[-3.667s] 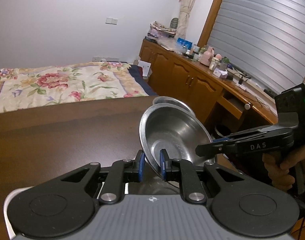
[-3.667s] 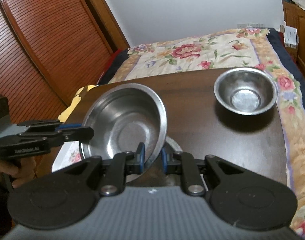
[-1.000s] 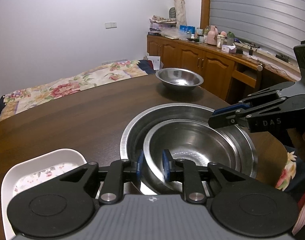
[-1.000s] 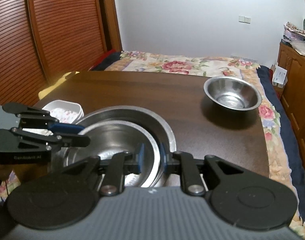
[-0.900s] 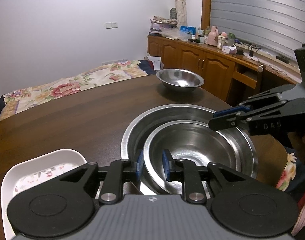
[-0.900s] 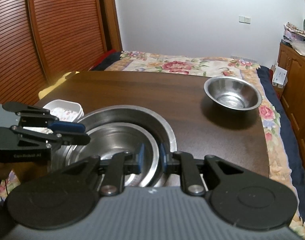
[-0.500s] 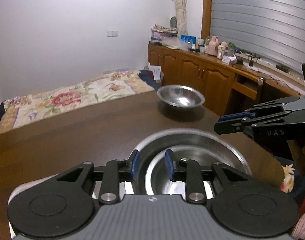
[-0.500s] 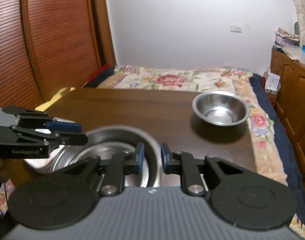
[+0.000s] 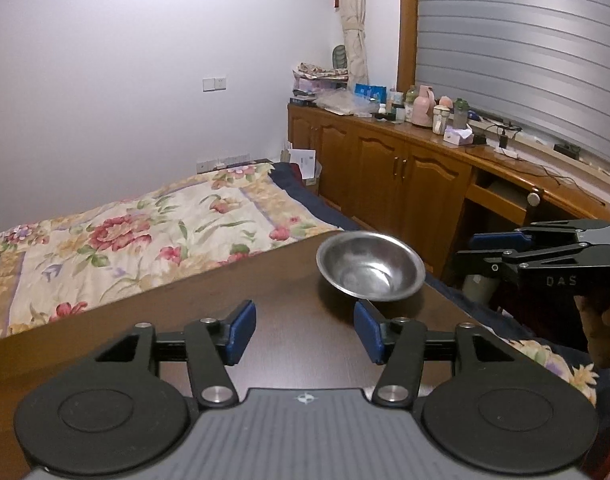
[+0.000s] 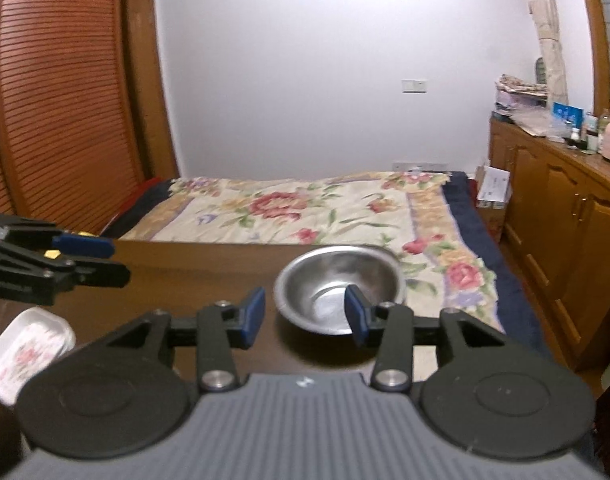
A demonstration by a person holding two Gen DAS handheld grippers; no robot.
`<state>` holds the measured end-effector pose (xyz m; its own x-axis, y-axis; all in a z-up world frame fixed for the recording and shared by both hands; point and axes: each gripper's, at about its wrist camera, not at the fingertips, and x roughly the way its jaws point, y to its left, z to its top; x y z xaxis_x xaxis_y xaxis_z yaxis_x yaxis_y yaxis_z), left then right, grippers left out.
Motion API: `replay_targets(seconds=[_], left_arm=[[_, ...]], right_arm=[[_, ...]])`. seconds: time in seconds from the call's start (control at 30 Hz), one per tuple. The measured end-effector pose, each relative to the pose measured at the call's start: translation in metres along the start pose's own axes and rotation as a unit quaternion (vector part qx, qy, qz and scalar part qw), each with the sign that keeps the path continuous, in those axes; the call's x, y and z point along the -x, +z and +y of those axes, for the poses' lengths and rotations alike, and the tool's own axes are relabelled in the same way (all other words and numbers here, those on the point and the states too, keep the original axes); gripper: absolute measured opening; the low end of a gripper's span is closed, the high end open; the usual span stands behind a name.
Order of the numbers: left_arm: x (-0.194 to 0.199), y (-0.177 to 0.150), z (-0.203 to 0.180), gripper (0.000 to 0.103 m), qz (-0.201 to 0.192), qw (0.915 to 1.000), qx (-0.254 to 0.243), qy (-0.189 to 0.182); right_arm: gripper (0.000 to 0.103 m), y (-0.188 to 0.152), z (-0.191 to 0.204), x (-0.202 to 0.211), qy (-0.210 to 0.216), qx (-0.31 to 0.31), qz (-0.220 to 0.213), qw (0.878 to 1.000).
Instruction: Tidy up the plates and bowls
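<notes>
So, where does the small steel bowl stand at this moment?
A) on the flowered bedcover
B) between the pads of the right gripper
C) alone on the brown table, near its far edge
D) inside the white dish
C: the small steel bowl sits by itself on the brown table, near the far edge, and no gripper touches it.

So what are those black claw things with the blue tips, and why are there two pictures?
They are grabbing tools, one in each of a person's hands. Each tool carries a camera that looks out along its jaws, so you get two pictures of the same room. In one you look over the left gripper, in the other over the right gripper. Both have just been opening their jaws, and nothing is between them. On the brown table sits a shiny metal bowl, and a white flowery dish lies near its edge. Behind the table is a bed.
</notes>
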<state>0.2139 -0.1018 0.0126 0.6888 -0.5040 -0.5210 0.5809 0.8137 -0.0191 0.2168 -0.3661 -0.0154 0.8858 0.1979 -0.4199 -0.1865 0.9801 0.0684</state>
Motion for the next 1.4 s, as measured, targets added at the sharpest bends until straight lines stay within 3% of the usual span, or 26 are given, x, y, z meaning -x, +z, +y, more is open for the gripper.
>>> replay_targets(seconds=[0.27,0.57,0.77,0.9,1.4], left_arm=[[-0.039,0.021,-0.001,0.058,0.022,0.9997,-0.003,-0.007],[-0.084,0.031,-0.002,0.057,0.054,0.9977,0.004,-0.04],[-0.112,0.033,-0.002,0.055,0.081,0.9956,0.005,-0.048],[-0.126,0.033,0.001,0.046,0.098,0.993,0.021,-0.061],[-0.17,0.034,0.007,0.039,0.143,0.9826,0.064,-0.1]], right_arm=[[0.047,0.0,-0.035,-0.037,-0.021,-0.029,0.006,0.999],[0.046,-0.017,-0.057,-0.061,-0.025,-0.054,0.033,0.998],[0.046,-0.021,-0.065,-0.07,-0.01,-0.074,0.043,0.996],[0.046,-0.022,-0.065,-0.076,0.004,-0.085,0.048,0.995],[0.046,-0.021,-0.065,-0.09,0.03,-0.101,0.059,0.993]])
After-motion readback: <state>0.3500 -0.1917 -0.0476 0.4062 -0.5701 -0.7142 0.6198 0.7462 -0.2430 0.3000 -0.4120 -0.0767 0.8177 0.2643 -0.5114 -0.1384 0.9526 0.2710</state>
